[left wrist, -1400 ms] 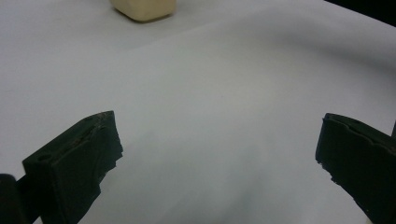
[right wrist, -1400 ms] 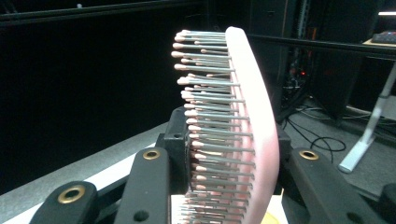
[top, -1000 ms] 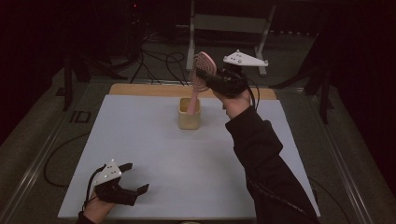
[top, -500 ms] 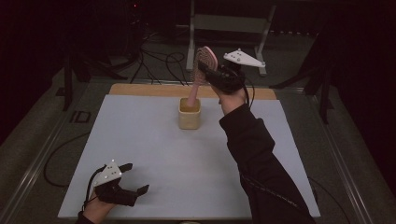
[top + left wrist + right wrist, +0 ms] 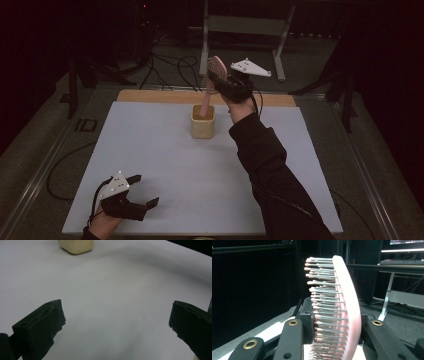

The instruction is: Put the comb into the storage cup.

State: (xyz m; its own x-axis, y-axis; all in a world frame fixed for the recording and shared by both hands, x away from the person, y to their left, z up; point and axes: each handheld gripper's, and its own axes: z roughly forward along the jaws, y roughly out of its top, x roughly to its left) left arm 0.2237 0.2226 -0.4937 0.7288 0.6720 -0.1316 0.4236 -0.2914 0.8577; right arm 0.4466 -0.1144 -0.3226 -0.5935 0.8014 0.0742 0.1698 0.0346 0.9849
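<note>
Over the cup point(image 5: 203, 122), the right gripper point(image 5: 220, 80), clamped on the brush point(image 5: 216, 67), has lowered its handle inside; left gripper point(image 5: 139, 192) gapes empty.

The letters "ID" stand on the dark floor strip point(image 5: 86, 125) just left of the table point(image 5: 150, 165), seen from the high view. Nothing else can be read; the monitor point(image 5: 405, 242) in the right gripper view is too blurred.
</note>
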